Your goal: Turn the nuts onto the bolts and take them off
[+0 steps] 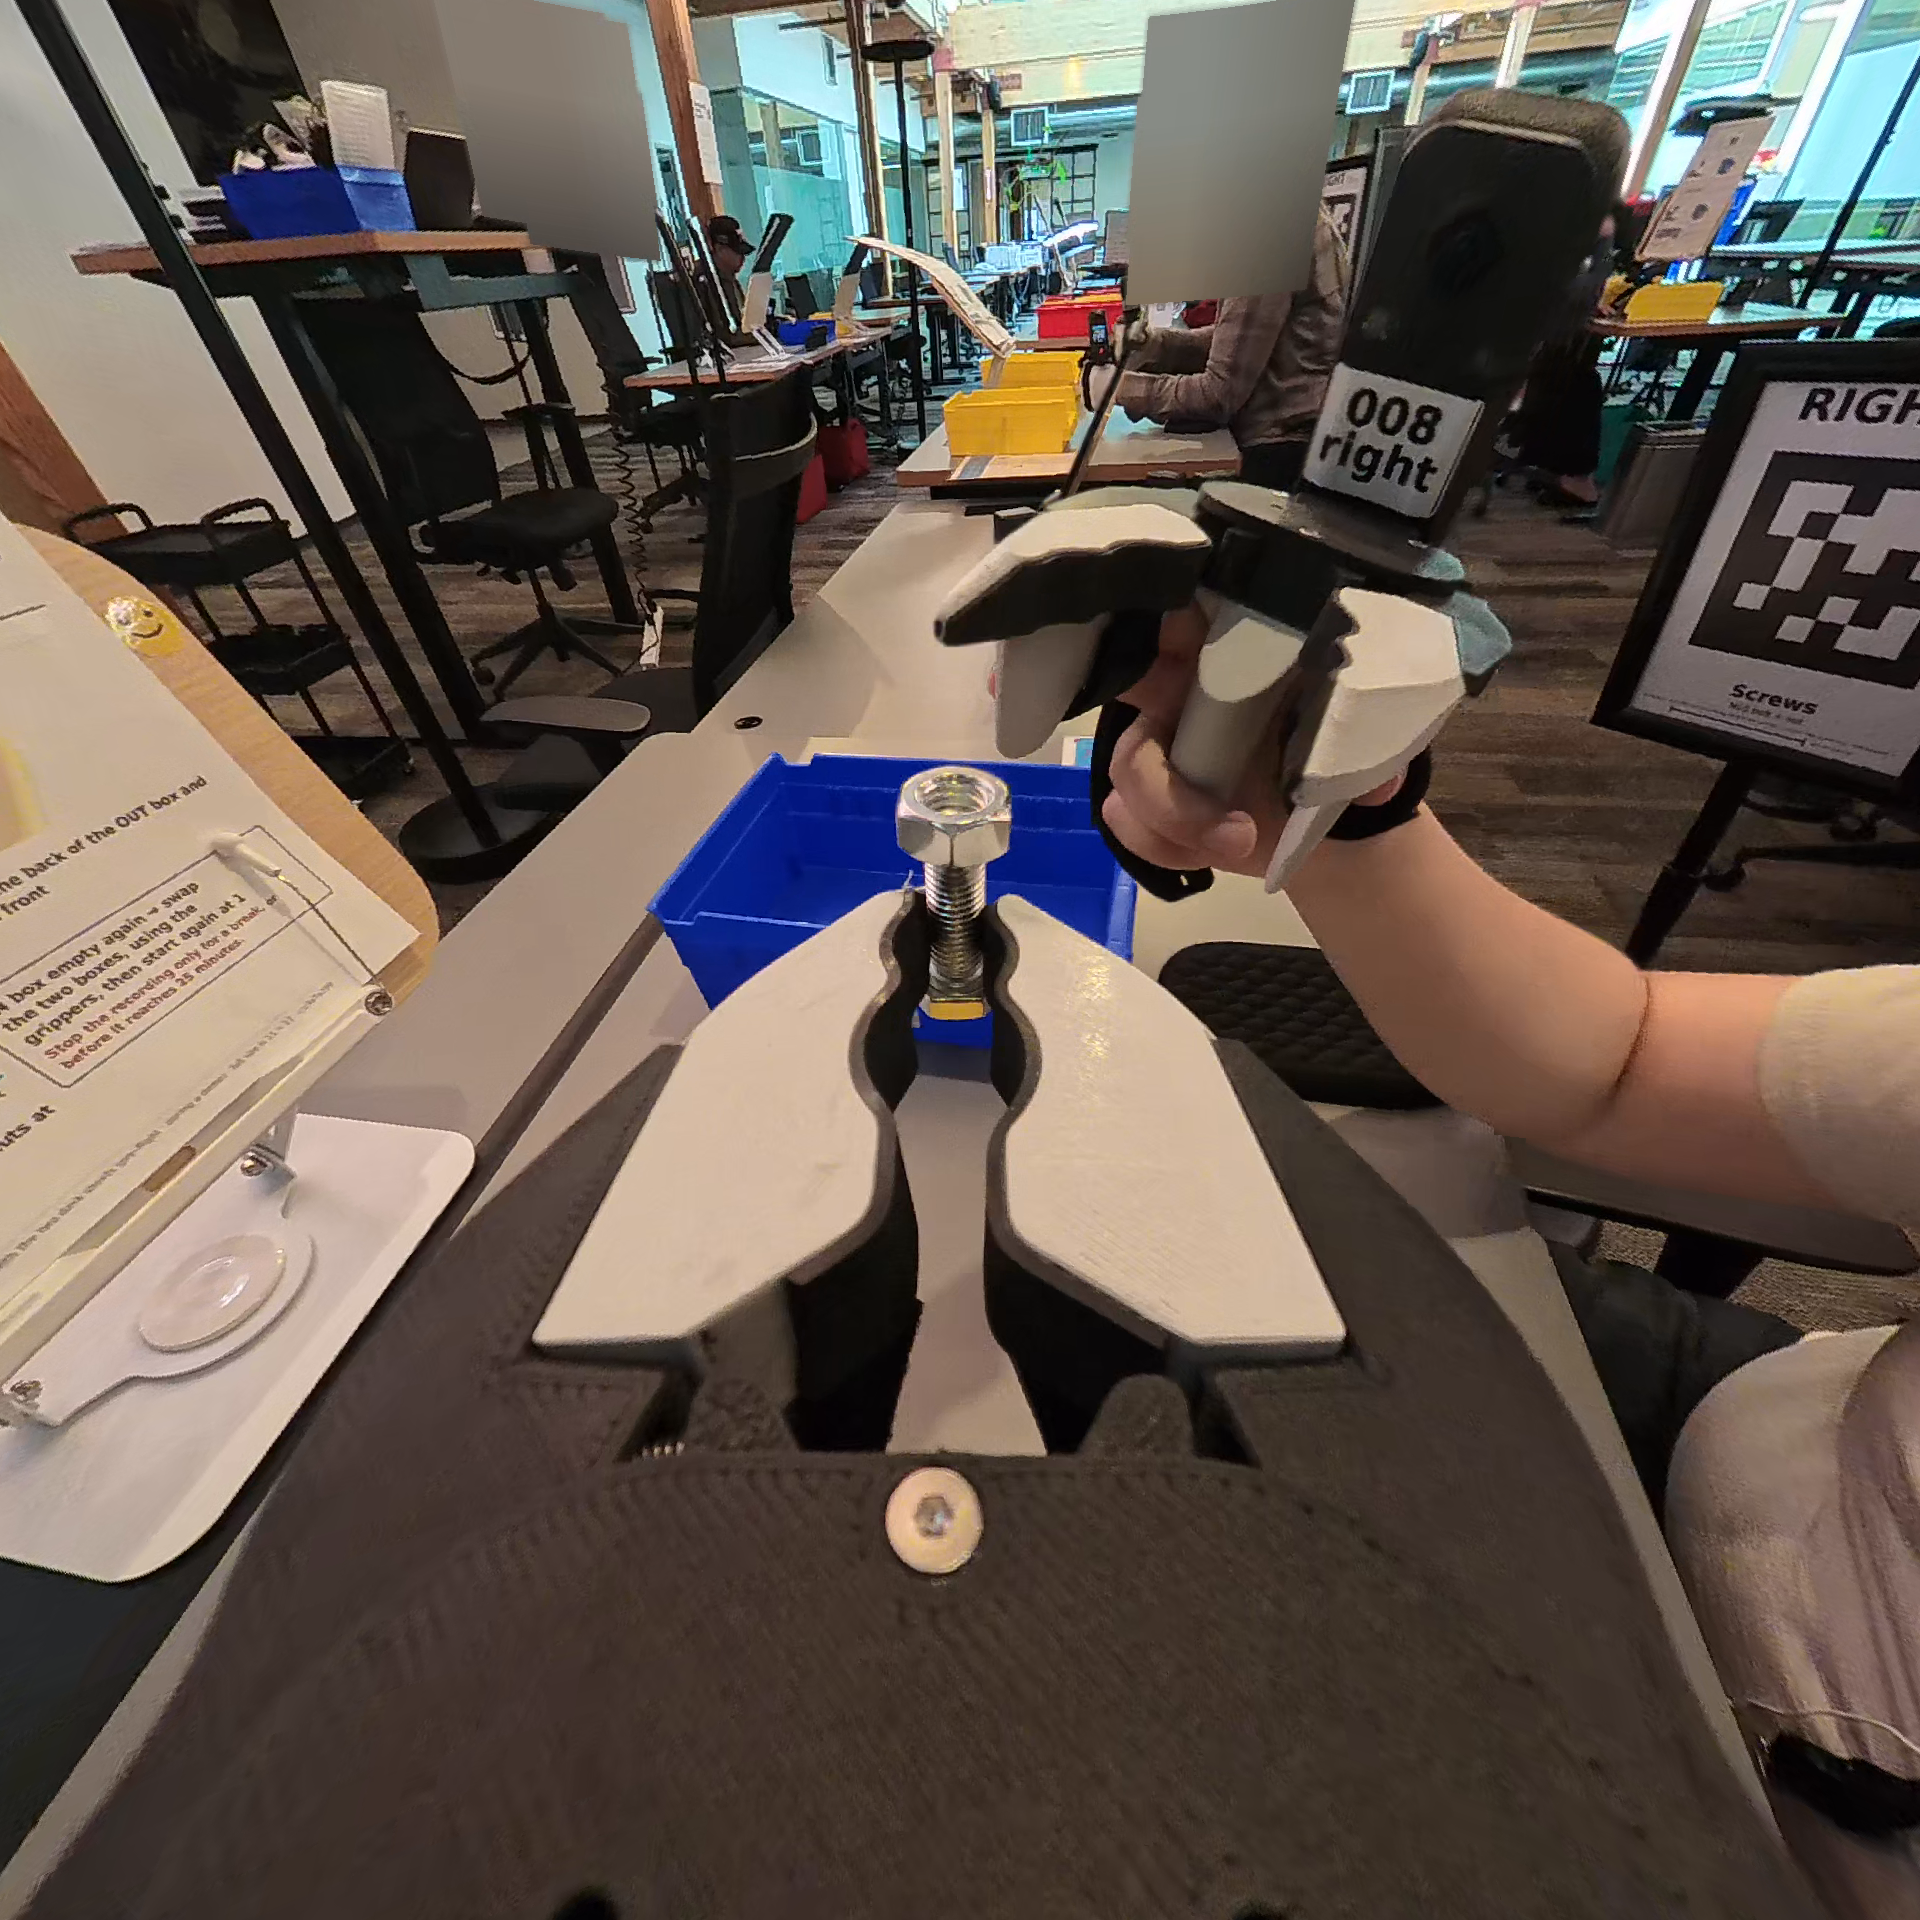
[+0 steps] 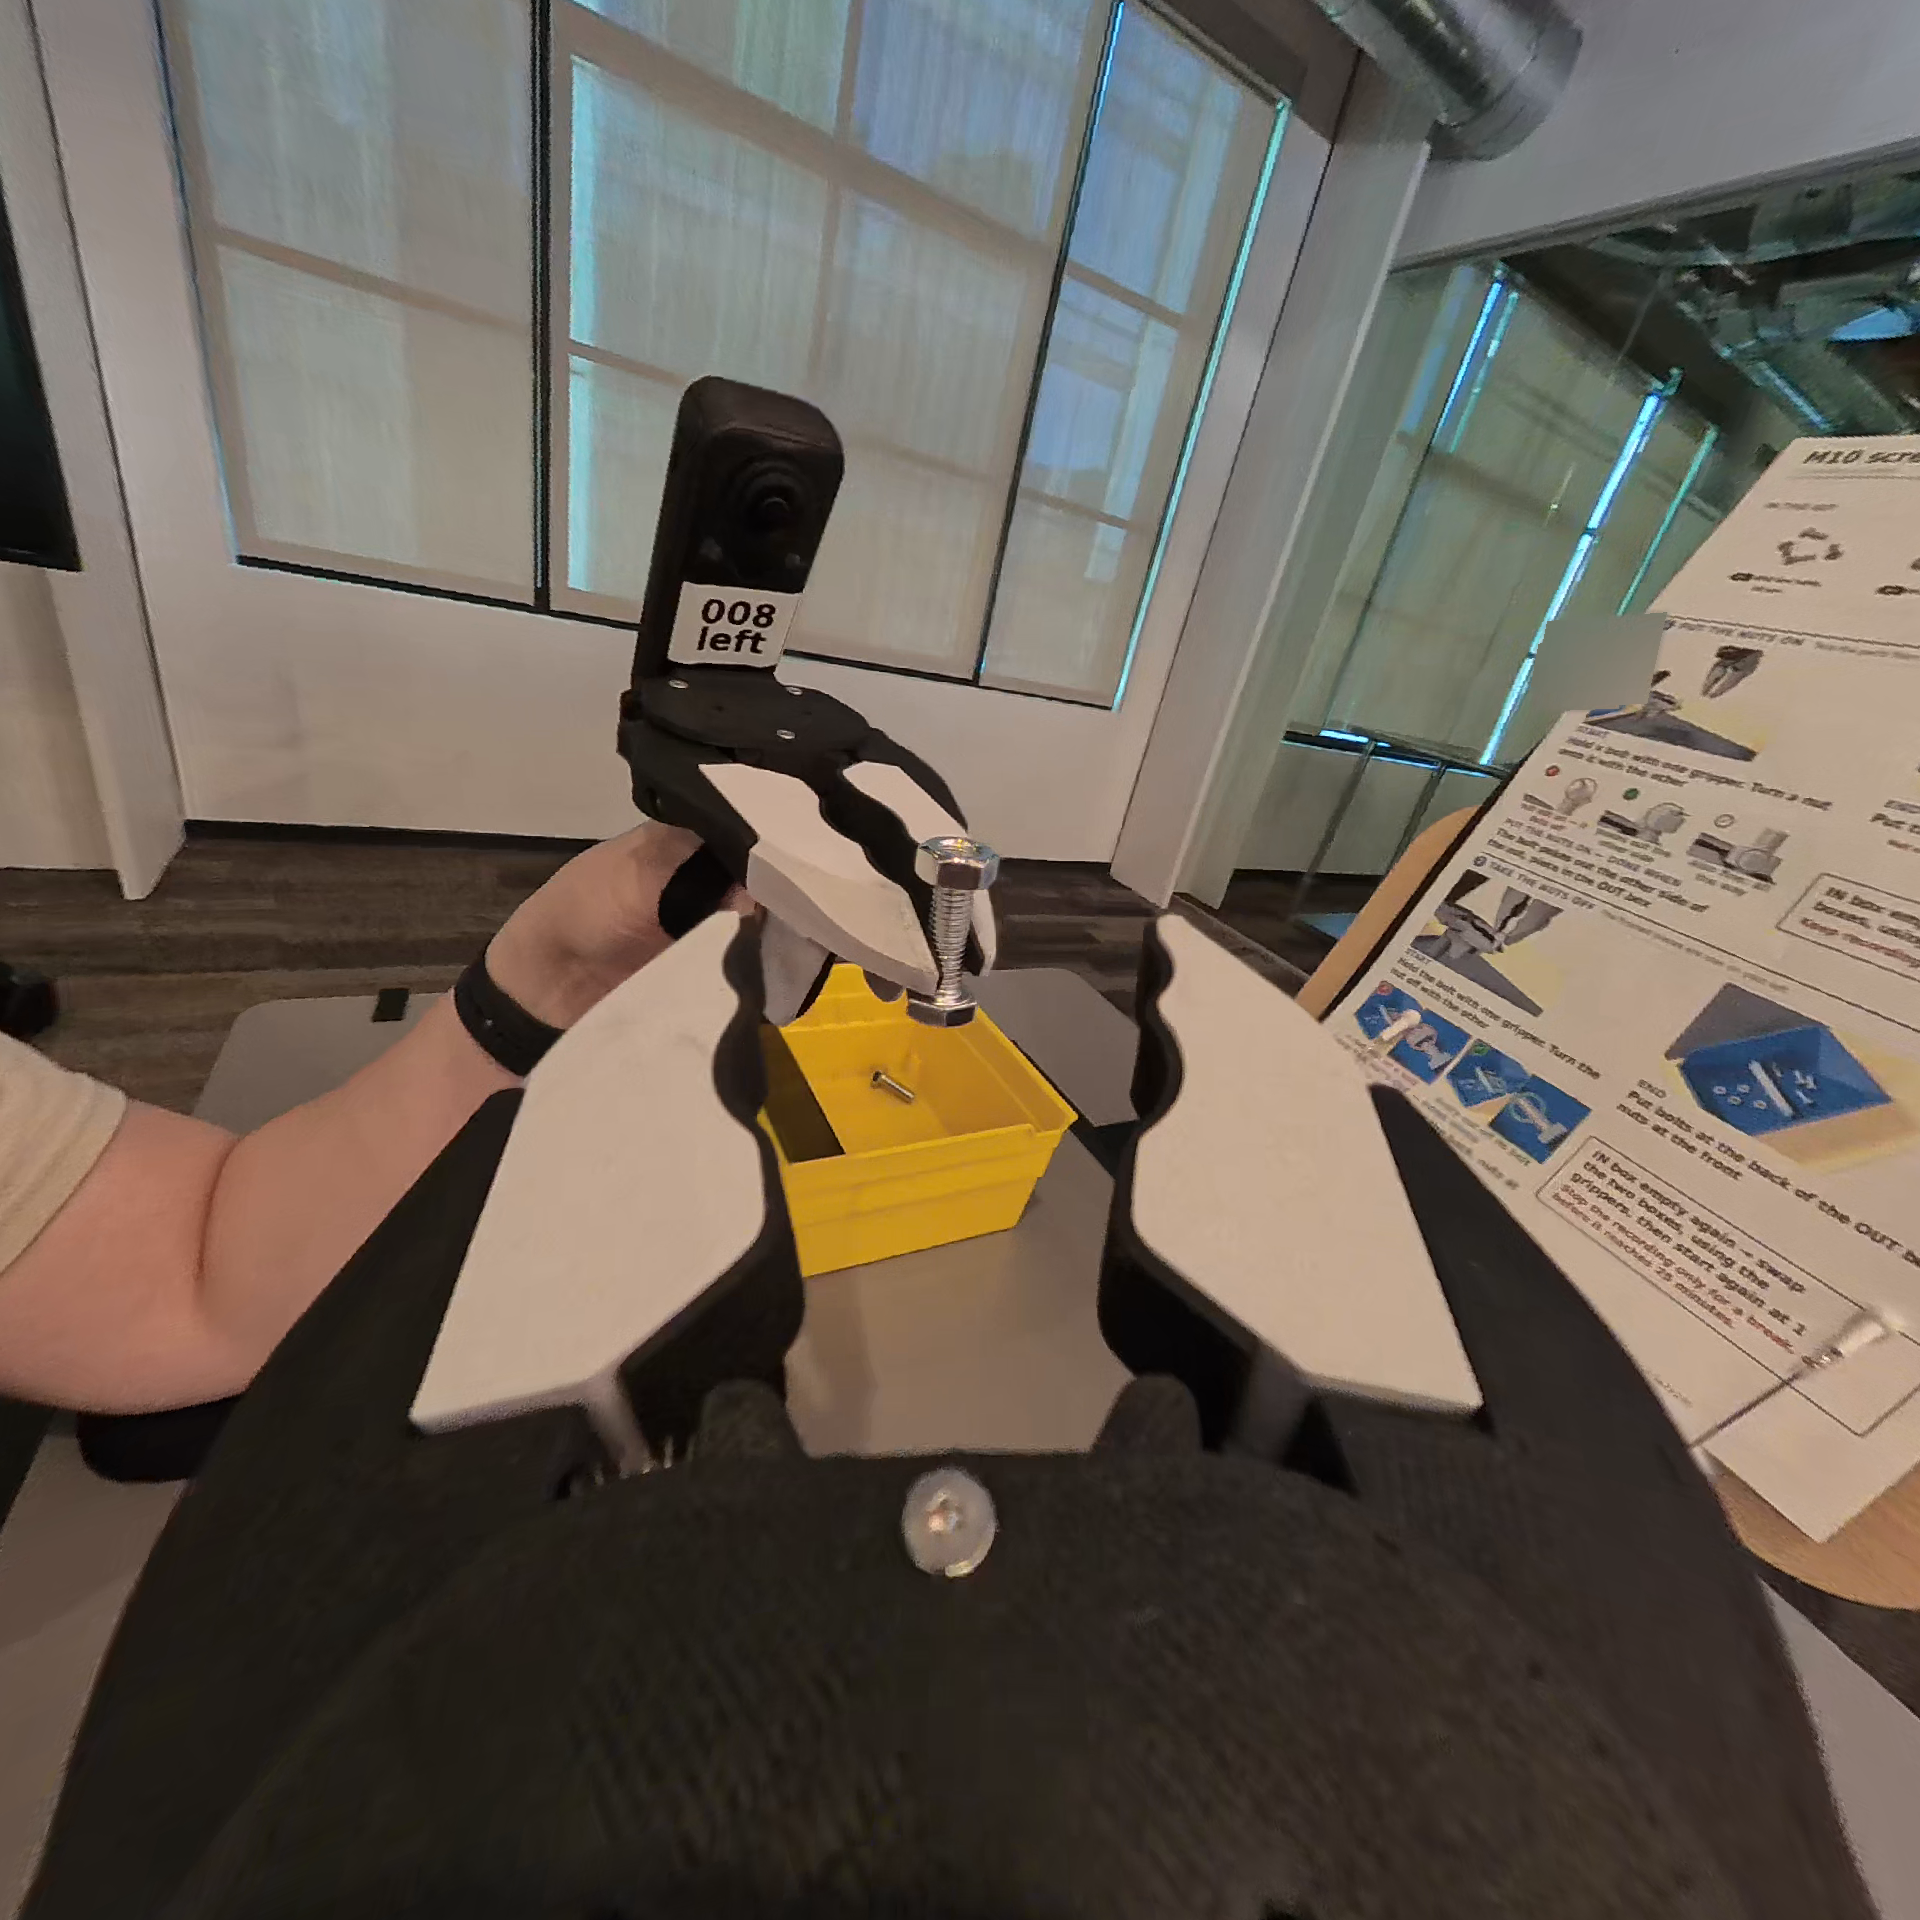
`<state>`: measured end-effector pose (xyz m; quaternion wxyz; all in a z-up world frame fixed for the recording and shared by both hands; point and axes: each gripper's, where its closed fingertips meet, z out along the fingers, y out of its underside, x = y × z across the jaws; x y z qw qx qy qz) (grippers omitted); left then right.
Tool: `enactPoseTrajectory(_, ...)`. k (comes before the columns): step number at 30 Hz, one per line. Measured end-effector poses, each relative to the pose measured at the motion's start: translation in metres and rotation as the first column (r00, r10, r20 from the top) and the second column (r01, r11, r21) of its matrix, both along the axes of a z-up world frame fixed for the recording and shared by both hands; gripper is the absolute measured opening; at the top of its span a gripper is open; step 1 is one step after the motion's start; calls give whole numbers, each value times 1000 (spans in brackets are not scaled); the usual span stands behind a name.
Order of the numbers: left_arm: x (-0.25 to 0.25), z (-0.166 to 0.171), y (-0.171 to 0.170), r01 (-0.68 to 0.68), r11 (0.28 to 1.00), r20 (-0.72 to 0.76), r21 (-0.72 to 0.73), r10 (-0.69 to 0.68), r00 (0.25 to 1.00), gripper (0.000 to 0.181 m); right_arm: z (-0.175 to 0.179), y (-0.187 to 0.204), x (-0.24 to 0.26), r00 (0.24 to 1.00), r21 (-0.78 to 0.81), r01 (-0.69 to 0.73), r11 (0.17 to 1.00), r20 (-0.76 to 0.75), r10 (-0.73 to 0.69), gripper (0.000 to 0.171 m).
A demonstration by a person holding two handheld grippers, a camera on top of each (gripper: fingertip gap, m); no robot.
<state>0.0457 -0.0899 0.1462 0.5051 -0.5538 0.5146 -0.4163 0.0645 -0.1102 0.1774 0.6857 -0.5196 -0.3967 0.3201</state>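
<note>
My left gripper point(image 1: 951, 920) is shut on the threaded shaft of a silver bolt point(image 1: 954, 935) and holds it upright above the table. A hex nut point(image 1: 953, 819) sits at the bolt's top end; the bolt head point(image 1: 956, 1003) is below the fingers. In the right wrist view the same bolt point(image 2: 951, 930) and nut point(image 2: 957, 862) stand in the left gripper point(image 2: 914, 961). My right gripper point(image 2: 940, 928) is open and empty, its fingers point(image 2: 623, 1174) spread wide on either side of the bolt but nearer the camera. It also shows in the left wrist view point(image 1: 1143, 686), above and right of the nut.
A blue box point(image 1: 790, 873) stands on the table behind the bolt. A yellow box point(image 2: 935, 1164) with one small bolt point(image 2: 891, 1087) in it lies under the held bolt. An instruction board point(image 2: 1662, 1039) stands at the right, and a framed sign point(image 1: 1808, 561) stands beyond the table. Across from one pair of fingers to the other is roughly 5 centimeters.
</note>
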Motion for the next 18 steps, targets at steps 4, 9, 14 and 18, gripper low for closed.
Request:
enactPoseTrajectory(4, 3, 1, 2, -11, 1000, 15, -3, 11, 1000, 10, 1, 1, 0, 998, -19, -51, 999, 47, 51, 73)
enactPoseTrajectory(9, 10, 2, 0, 8, 1000, 33, -20, -7, 999, 10, 1, 3, -3, 993, -38, -80, 996, 87, 83, 77)
enactPoseTrajectory(14, 17, 0, -2, 15, 1000, 39, -26, -14, 999, 10, -3, 2, -2, 987, -64, -151, 987, 48, 154, 77)
enactPoseTrajectory(18, 18, -1, -1, -5, 1000, 23, -9, 5, 1000, 10, -13, 9, 6, 984, -78, -171, 982, 39, 174, 76)
